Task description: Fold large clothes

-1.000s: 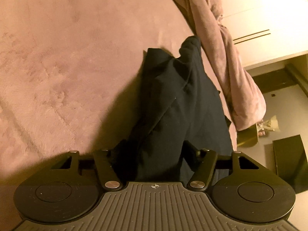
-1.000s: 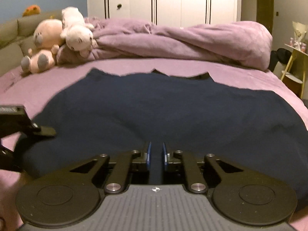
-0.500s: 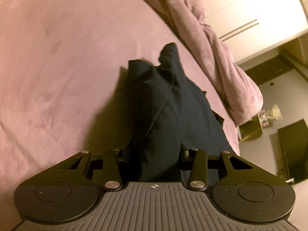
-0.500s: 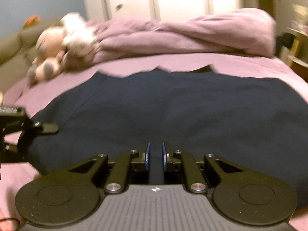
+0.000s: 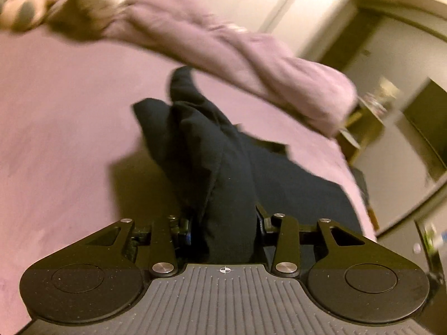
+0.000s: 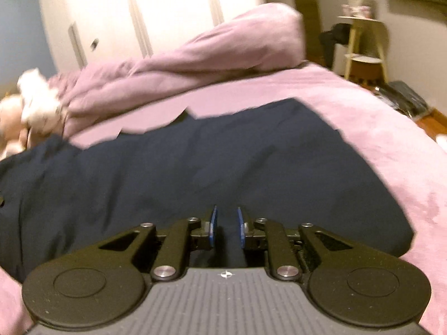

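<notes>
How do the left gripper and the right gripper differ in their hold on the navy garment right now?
The left gripper has a thick bunch of the navy garment between its jaws; the right gripper has only a thin layer there. The left jaws have just been closing on cloth, while the right jaws have just been opening, blue pads showing. The left lifts its bunch off the bed; the right's cloth lies flat. Both point forward and down.

Dark navy garment (image 6: 195,167), plain, mauve-pink bedspread (image 6: 405,150), lilac duvet (image 6: 223,53), white wardrobe doors (image 6: 167,14), blue gripper pads (image 6: 213,224), pink-and-white plush toys (image 6: 33,106)
</notes>
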{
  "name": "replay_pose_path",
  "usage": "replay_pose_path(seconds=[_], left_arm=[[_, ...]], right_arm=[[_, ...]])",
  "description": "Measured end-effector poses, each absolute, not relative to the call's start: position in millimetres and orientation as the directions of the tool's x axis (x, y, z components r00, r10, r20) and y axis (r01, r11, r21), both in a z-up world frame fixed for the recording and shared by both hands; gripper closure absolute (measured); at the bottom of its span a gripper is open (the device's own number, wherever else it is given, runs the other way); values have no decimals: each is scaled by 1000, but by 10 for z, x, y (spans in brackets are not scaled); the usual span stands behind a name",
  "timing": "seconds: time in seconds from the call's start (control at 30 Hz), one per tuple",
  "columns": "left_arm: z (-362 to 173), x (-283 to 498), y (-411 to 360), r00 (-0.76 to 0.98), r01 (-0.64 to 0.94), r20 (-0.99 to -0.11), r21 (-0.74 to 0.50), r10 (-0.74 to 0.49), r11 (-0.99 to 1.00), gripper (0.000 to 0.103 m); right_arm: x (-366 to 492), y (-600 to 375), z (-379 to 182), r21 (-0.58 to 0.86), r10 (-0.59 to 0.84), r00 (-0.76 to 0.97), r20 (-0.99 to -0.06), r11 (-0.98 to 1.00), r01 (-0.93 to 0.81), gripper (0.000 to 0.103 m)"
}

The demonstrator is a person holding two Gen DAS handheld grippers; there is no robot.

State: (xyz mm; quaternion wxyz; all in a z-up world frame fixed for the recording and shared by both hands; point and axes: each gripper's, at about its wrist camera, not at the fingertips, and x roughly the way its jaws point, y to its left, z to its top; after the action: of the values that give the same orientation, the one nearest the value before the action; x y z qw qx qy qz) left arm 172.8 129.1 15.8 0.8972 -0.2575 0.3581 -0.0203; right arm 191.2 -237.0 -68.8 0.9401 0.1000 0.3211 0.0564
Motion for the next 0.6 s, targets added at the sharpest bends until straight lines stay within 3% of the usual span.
replay_pose_path(seconds=[0.23, 0.47, 0.6], left_arm=[[381, 2081, 348, 724, 58, -601, -435, -338, 898, 61], [-85, 2426, -658, 625, 192, -661, -387, -416, 902, 60], [-390, 2490, -818, 619, 178, -641, -448, -453, 876, 52]], right_arm=[[1931, -3070, -579, 285, 35, 841, -540, 948, 144, 78], [1716, -3564, -700, 306, -40, 820, -570, 916, 258, 78], [1675, -3666, -756, 311, -41, 803, -594, 909, 277, 78]])
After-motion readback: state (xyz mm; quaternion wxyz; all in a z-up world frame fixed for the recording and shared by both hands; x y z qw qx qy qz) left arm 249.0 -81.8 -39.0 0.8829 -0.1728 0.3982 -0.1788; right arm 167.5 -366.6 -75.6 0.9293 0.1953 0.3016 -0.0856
